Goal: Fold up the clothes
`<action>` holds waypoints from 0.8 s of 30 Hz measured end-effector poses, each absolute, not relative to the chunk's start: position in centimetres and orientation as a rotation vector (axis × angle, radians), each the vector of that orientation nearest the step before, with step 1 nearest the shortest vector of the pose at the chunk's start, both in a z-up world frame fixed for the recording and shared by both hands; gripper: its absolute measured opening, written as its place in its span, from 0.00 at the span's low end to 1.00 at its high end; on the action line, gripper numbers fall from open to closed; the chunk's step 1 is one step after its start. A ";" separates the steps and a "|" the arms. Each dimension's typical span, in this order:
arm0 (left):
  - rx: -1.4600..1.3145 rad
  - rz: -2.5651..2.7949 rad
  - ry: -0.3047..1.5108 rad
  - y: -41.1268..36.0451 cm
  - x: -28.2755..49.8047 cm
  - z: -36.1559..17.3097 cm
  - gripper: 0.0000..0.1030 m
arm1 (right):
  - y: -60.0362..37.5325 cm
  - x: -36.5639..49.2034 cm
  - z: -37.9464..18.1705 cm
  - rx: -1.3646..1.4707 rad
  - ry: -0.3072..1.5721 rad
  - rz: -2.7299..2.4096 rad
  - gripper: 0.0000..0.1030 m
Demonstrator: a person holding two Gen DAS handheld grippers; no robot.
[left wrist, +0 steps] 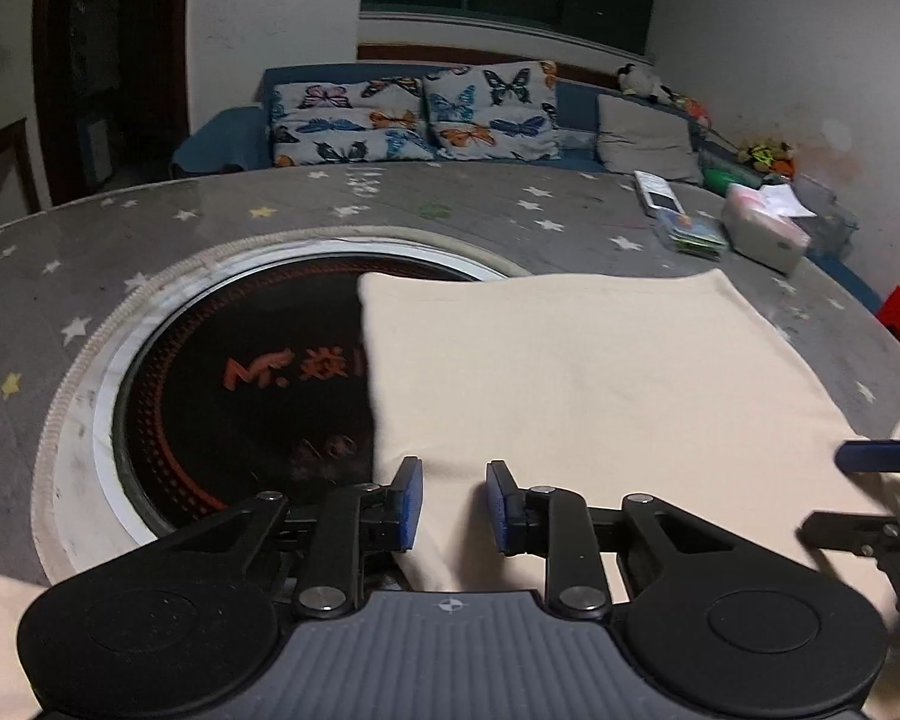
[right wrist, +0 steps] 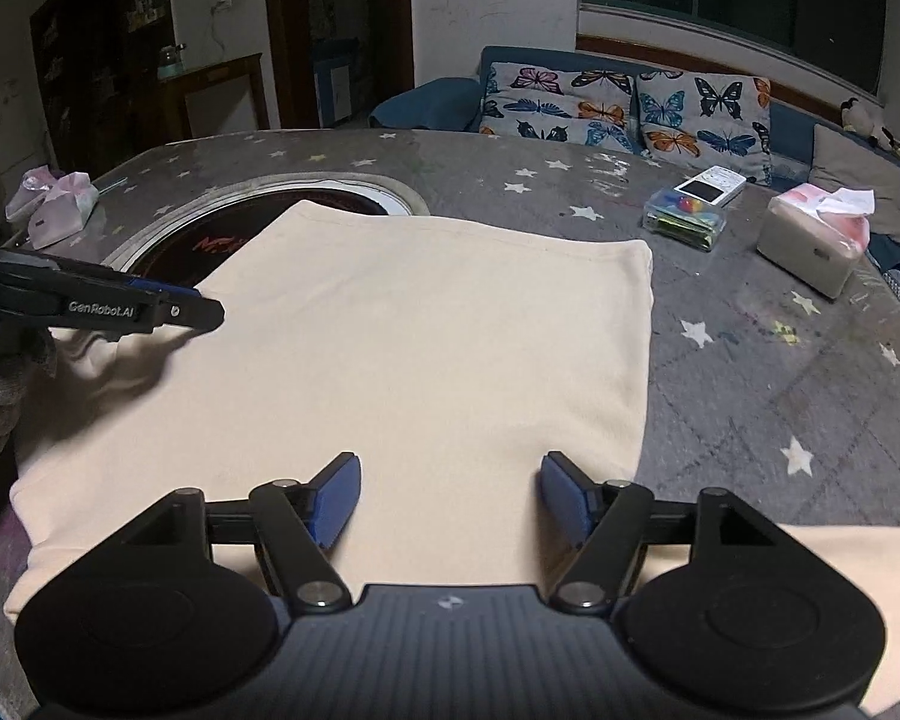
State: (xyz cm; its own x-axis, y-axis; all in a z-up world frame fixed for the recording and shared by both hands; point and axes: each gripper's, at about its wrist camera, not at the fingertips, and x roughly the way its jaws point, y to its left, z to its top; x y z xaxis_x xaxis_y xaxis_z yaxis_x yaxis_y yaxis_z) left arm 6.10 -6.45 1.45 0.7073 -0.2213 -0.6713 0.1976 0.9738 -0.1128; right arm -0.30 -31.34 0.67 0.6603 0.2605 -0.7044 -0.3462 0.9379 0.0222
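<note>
A cream garment lies folded flat on the grey star-patterned table, partly over a round black cooktop. It also shows in the right wrist view. My left gripper is open, with its fingers just above the garment's near edge and nothing between them. It shows from the side in the right wrist view over the garment's left edge. My right gripper is wide open and empty above the garment's near edge. Its fingers enter the left wrist view at the right.
A tissue box, a clear plastic box and a white remote sit at the table's far right. A pink wrapped bundle lies at the far left. A sofa with butterfly cushions stands behind the table.
</note>
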 end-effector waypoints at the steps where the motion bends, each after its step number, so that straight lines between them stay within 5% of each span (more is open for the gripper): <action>1: -0.036 -0.224 0.752 -6.5 6.3 1.5 0.26 | -31.2 -0.2 0.7 -0.118 0.777 0.343 0.68; 11: -0.052 -0.177 0.736 -6.4 7.1 2.1 0.25 | -31.0 0.4 0.7 -0.122 0.782 0.344 0.69; 24: -0.130 0.230 0.645 5.9 -3.1 3.9 0.47 | -29.4 -1.6 2.2 -0.161 0.743 0.431 0.69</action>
